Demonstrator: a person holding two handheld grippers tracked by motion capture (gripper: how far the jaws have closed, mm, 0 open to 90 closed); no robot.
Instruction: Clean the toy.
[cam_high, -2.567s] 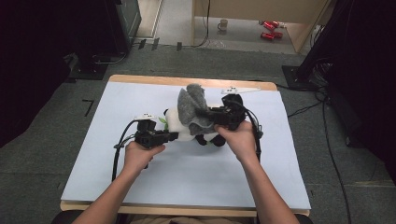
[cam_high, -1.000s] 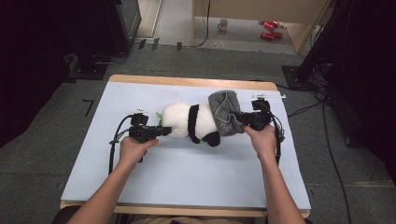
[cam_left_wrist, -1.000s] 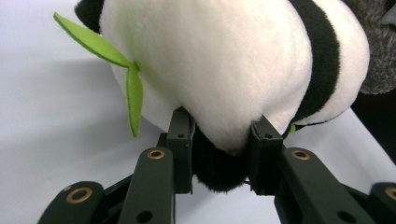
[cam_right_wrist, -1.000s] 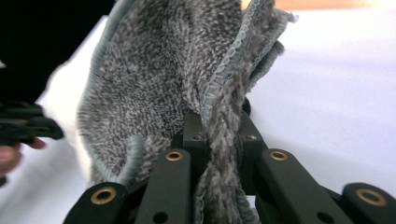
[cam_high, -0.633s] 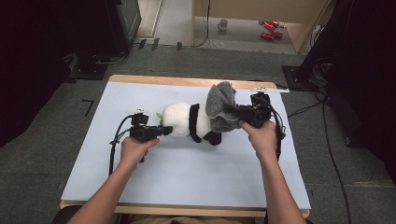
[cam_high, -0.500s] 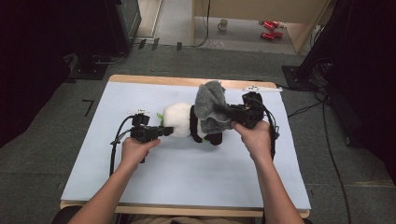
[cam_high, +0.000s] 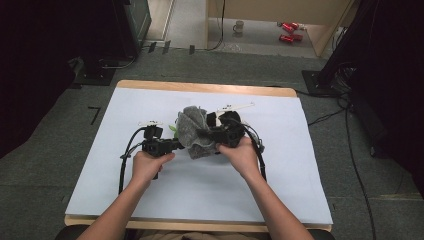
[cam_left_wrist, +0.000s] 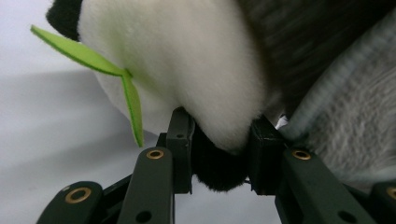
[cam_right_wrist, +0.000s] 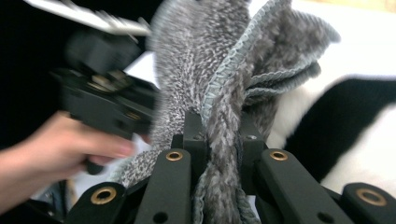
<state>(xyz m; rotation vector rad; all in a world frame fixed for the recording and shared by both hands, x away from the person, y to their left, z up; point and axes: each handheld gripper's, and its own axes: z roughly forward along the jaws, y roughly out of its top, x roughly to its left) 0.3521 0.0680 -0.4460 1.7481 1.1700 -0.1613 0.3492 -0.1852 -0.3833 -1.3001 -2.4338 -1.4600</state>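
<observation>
A black-and-white plush panda with a green leaf lies on the white table. A bunched grey cloth drapes over the panda. My left gripper is shut on a soft black-and-white part of the panda, pinched between its pads. My right gripper is shut on the grey cloth, a thick fold squeezed between its jaws. In the right gripper view the panda's black and white body lies behind the cloth, and the left hand with its gripper shows blurred at the left.
The white sheet covers a wooden table with its far edge bare. A mug and red cans sit on the floor beyond. Cables trail off the right side.
My right gripper has dragged the grey cloth leftward over the panda, from the right end toward the left gripper. The left gripper has stayed in place on the panda.
</observation>
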